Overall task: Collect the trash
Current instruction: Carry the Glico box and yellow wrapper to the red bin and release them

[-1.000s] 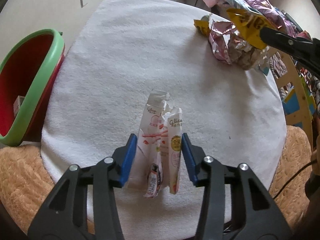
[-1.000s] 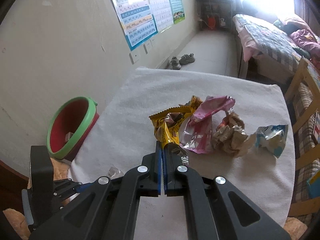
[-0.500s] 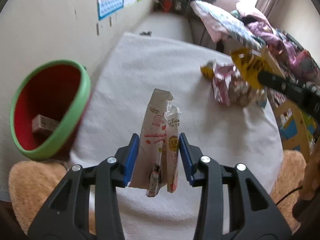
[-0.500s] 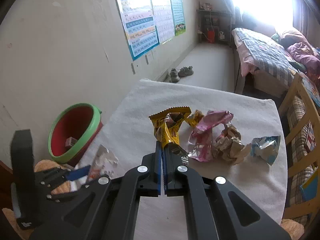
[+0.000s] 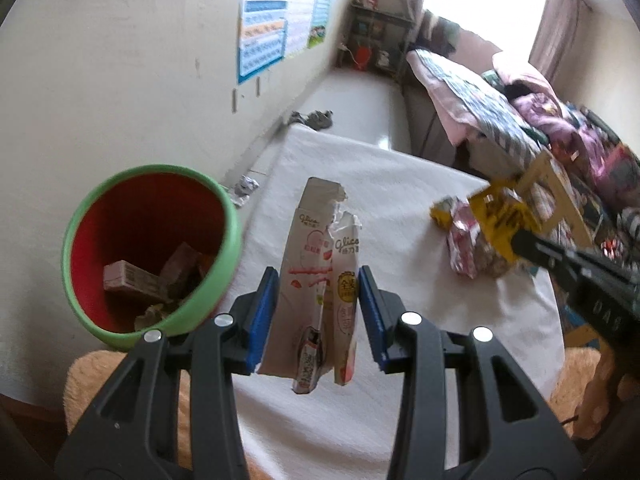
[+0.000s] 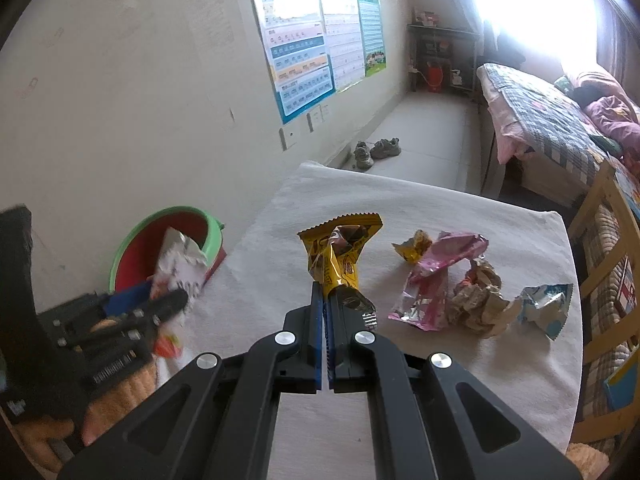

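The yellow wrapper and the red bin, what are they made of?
The yellow wrapper looks like thin glossy plastic film: it crinkles, shines, and has a zigzag-cut edge. The red bin looks like smooth moulded plastic with a green rim, though I can't be sure.

You are looking at matt black plastic on the left gripper [image 5: 318, 312], with blue rubbery pads and shiny metal rivets. It is pinching a torn white carton [image 5: 316, 276] of smooth printed card. The yellow wrapper [image 6: 340, 256] at centre is gleaming, crinkled foil. The white cloth [image 6: 460, 216] is showing a rough, towel-like nap. The bin [image 5: 224, 216] at left is showing smooth green and red plastic.
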`<action>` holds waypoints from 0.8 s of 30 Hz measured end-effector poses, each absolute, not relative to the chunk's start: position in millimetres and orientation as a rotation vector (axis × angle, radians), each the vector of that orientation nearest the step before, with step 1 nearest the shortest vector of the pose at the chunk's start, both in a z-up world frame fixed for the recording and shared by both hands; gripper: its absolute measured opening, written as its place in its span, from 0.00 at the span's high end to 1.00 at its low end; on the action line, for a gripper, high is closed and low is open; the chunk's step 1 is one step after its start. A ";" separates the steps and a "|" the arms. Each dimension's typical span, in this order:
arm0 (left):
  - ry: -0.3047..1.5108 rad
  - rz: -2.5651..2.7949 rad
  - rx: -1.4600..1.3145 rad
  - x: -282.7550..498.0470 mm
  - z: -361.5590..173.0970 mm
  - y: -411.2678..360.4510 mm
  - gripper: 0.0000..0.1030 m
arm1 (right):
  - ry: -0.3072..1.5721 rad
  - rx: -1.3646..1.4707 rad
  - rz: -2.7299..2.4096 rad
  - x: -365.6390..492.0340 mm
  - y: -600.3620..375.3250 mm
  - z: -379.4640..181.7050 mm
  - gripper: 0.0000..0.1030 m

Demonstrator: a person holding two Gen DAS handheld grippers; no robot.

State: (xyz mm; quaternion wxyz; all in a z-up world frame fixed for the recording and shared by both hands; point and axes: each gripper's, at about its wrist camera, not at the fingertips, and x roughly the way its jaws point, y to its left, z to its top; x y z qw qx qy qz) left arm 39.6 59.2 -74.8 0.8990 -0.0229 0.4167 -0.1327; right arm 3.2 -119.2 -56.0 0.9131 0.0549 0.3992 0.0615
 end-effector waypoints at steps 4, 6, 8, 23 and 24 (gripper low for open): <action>0.848 -0.238 -0.080 46.8 -70.7 77.8 0.62 | 0.825 0.100 0.139 7.6 -109.6 -54.7 0.99; 0.847 -0.222 -0.097 48.9 -70.2 86.7 0.62 | 0.825 0.091 0.147 9.8 -103.2 -53.5 0.99; 0.845 -0.209 -0.115 50.7 -69.6 95.2 0.62 | 0.825 0.081 0.157 12.5 -96.9 -52.4 0.99; 0.785 -0.096 -0.132 63.9 -54.4 141.3 0.62 | 0.825 0.017 0.259 36.4 -42.8 -48.1 0.98; 0.782 -0.087 -0.131 65.0 -54.1 145.1 0.62 | 0.828 0.014 0.268 38.2 -38.5 -48.7 0.98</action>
